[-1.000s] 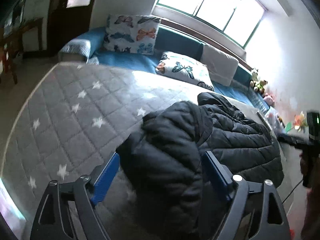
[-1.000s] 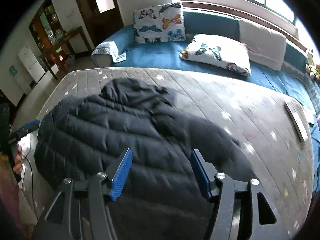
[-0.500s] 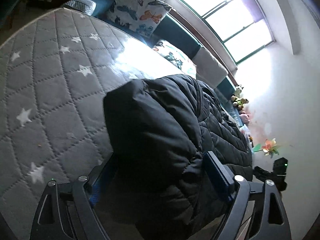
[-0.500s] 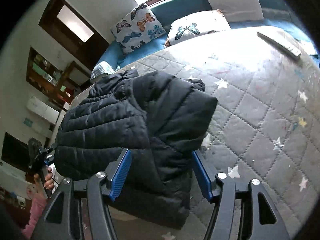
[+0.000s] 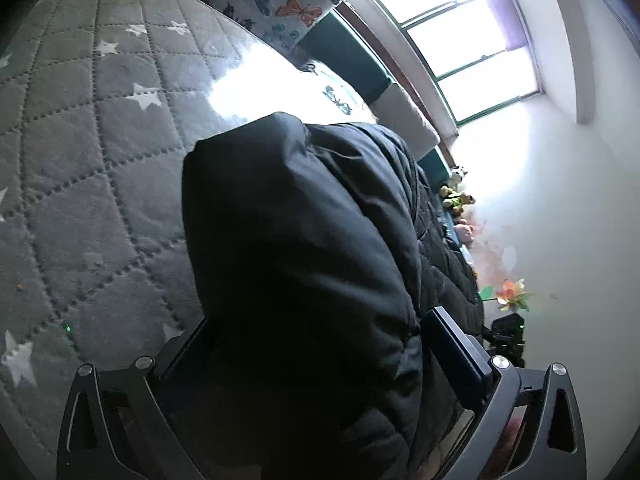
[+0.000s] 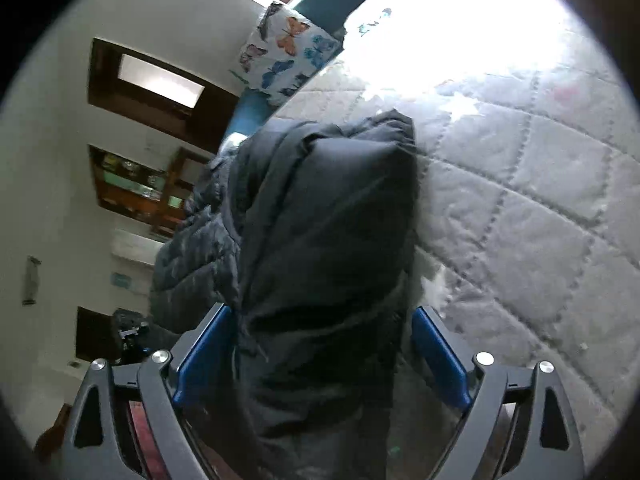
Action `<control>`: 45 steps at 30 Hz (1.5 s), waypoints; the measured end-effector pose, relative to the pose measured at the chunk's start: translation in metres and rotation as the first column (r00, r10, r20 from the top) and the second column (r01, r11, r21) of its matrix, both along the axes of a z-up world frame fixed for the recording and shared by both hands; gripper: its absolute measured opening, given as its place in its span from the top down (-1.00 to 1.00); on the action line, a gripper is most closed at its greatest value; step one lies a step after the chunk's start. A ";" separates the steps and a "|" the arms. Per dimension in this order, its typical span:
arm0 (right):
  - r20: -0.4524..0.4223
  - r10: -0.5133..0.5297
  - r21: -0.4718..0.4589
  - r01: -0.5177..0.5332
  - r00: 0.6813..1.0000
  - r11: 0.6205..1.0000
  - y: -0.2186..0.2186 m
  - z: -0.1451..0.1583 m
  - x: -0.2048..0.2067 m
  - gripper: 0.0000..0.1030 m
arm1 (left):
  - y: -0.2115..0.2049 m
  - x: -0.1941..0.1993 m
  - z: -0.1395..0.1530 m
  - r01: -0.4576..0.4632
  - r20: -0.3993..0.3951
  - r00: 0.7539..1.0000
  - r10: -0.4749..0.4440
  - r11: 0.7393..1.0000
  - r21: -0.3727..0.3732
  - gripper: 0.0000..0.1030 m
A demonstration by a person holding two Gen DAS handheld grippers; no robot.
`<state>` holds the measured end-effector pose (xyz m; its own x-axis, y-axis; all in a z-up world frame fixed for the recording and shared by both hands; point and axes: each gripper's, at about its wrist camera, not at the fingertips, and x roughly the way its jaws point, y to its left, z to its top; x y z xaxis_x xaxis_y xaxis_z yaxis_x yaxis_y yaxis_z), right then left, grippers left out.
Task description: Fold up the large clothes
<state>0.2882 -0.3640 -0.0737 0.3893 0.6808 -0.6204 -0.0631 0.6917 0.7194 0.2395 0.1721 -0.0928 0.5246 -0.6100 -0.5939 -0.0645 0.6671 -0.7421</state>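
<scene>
A black puffer jacket (image 5: 300, 220) lies on a grey quilted mattress with white stars (image 5: 100, 140). One padded edge of it bulges up between the fingers of my left gripper (image 5: 320, 344), whose jaws are opening very wide around the fabric. In the right wrist view another folded edge of the jacket (image 6: 320, 208) sits between the blue pads of my right gripper (image 6: 320, 332). Those jaws are opening too, and a gap shows beside the right pad (image 6: 436, 356). Both grippers are low, close to the mattress (image 6: 520, 200).
Butterfly-print pillows (image 5: 276, 4) lean on a blue couch behind the mattress, under a bright window (image 5: 460, 32). Plush toys (image 5: 456, 196) sit by the white wall. A wooden shelf (image 6: 132, 188) and a dark doorway stand across the room.
Both grippers have come down and rolled, and the jacket now fills each view. The right jaws have spread much wider around the jacket edge. The left jaws have widened slightly.
</scene>
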 end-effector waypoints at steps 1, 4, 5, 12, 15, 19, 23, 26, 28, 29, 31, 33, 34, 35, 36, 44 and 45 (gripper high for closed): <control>0.010 0.020 -0.001 -0.020 1.000 1.000 0.003 0.001 0.002 -0.94 | -0.002 0.002 -0.001 0.015 -0.002 1.000 -0.015 1.000 -0.002 -1.00; 0.012 0.066 -0.026 -0.066 0.998 0.997 0.014 0.004 0.006 -1.00 | -0.007 0.009 -0.004 0.063 -0.018 0.998 -0.063 0.997 -0.033 -1.00; 0.009 0.086 -0.047 -0.086 0.996 0.995 0.017 0.006 0.007 -1.00 | -0.010 0.012 -0.005 0.079 -0.023 0.997 -0.080 0.996 -0.038 -1.00; -0.036 0.162 -0.133 -0.165 0.986 0.977 0.031 0.012 0.018 -1.00 | -0.032 0.024 -0.010 0.135 -0.057 0.989 -0.138 0.990 -0.043 -1.00; -0.042 0.178 -0.153 -0.182 0.983 0.971 0.035 0.011 0.016 -1.00 | -0.041 0.031 -0.010 0.134 -0.066 0.989 -0.136 0.991 -0.026 -0.97; -0.014 0.192 -0.092 -0.193 0.981 0.977 0.027 0.019 0.006 -0.49 | -0.049 0.028 -0.003 0.138 -0.044 0.989 -0.138 0.990 0.001 -0.69; -0.010 0.210 -0.111 -0.210 0.978 0.972 0.025 0.019 0.002 -0.51 | -0.058 0.035 -0.004 0.147 -0.061 0.987 -0.145 0.989 0.029 -0.68; -0.022 0.205 -0.130 -0.207 0.978 0.970 0.023 0.013 0.008 -0.82 | -0.062 0.041 -0.008 0.143 -0.079 0.987 -0.141 0.989 0.031 -0.82; -0.015 0.218 -0.131 -0.218 0.976 0.967 0.024 0.008 0.011 -0.91 | -0.050 0.034 -0.012 0.145 -0.088 0.986 -0.144 0.989 0.012 -0.84; -0.002 0.219 -0.109 -0.218 0.976 0.970 0.023 0.007 0.011 -0.95 | -0.051 0.035 -0.014 0.145 -0.088 0.986 -0.144 0.989 0.004 -0.83; 0.009 0.207 -0.087 -0.206 0.978 0.975 0.020 0.008 0.010 -0.95 | -0.054 0.037 -0.013 0.142 -0.085 0.986 -0.141 0.990 0.006 -0.77; 0.013 0.205 -0.090 -0.203 0.979 0.975 0.022 0.011 0.005 -0.64 | -0.060 0.034 -0.008 0.138 -0.078 0.988 -0.135 0.990 0.033 -0.61; 0.025 0.201 -0.090 -0.198 0.979 0.976 0.024 0.016 0.001 -0.51 | -0.064 0.033 0.001 0.133 -0.067 0.989 -0.129 0.989 0.060 -0.49; 0.041 0.196 -0.094 -0.192 0.980 0.977 0.026 0.022 -0.003 -0.31 | -0.069 0.030 0.007 0.131 -0.055 0.990 -0.126 0.988 0.088 -0.43; 0.062 0.195 -0.119 -0.187 0.979 0.975 0.027 0.032 -0.009 -0.11 | -0.076 0.027 0.018 0.128 -0.035 0.992 -0.124 0.983 0.129 -0.34; 0.196 0.191 -0.282 -0.132 0.962 0.950 0.027 0.100 -0.058 0.19 | -0.128 0.021 0.083 0.165 0.034 0.984 -0.177 0.962 0.219 -0.15; 0.208 0.186 -0.293 -0.120 0.960 0.948 0.024 0.106 -0.063 0.19 | -0.139 0.023 0.090 0.176 0.045 0.981 -0.190 0.960 0.219 -0.15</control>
